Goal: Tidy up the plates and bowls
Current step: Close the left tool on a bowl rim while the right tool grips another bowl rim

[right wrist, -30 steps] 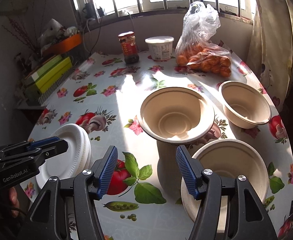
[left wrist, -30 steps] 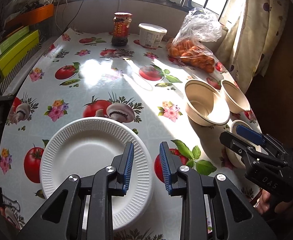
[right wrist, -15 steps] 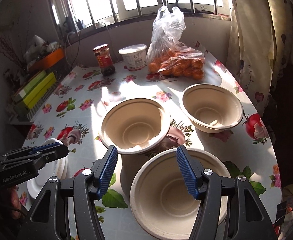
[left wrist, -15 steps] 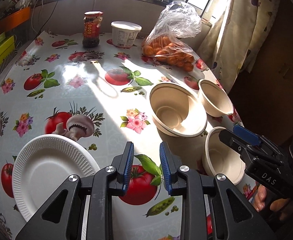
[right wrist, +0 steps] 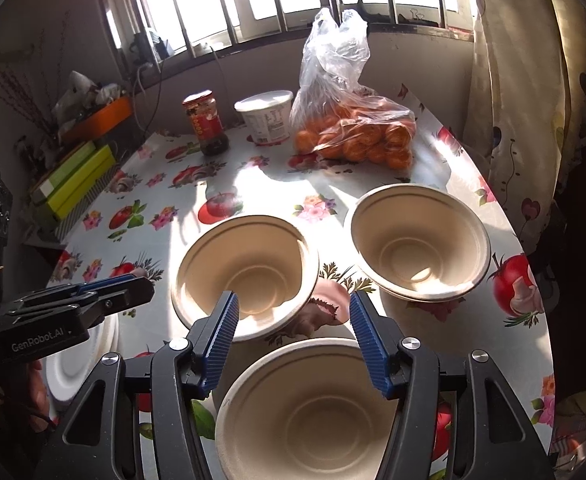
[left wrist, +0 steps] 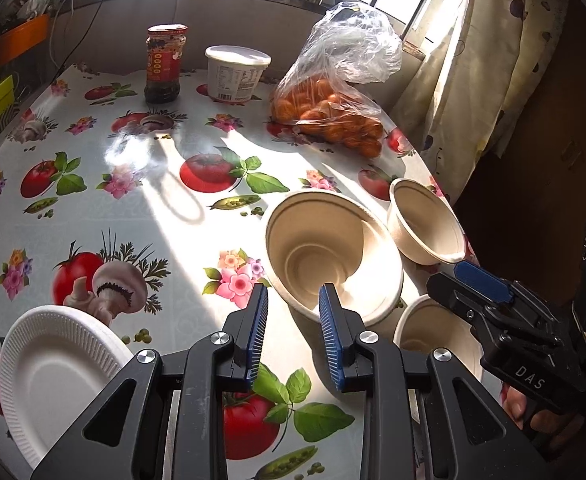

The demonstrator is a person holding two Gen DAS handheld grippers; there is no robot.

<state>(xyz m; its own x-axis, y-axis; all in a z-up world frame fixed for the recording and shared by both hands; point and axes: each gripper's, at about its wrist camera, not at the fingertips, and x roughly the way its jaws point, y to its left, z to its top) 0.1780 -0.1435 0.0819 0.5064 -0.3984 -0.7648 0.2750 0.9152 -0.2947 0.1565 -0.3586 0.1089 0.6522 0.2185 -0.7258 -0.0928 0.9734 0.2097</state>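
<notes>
two grippers over the flowered table [left wrist: 141,208] right now; the left gripper [left wrist: 293,334] hangs above the cloth with its blue pads a narrow gap apart, nothing between them, pointing toward the near rim of the middle bowl [left wrist: 333,260]; off to its left, by the table's edge, sits the stack of white plates [left wrist: 57,364], untouched.

the right gripper [right wrist: 293,342] has its jaws apart and they have just been closing in a bit; between the pads you see only the far rim of the near bowl [right wrist: 305,404] below, and the pads do not press on it; i can't tell whether they touch it at all.

three tan bowls in all, upright, on the right half of the table; the middle bowl sits just behind the near one, and the right bowl [right wrist: 419,242] stands beside it, close to the curtain [right wrist: 533,100] side.

at the back, under the window, a dark jar [right wrist: 207,122], a white tub [right wrist: 267,116] and a clear bag of oranges [right wrist: 353,132] in a row; strong sunlight washes across the cloth; a hand [right wrist: 37,392] shows under the left gripper's body.
</notes>
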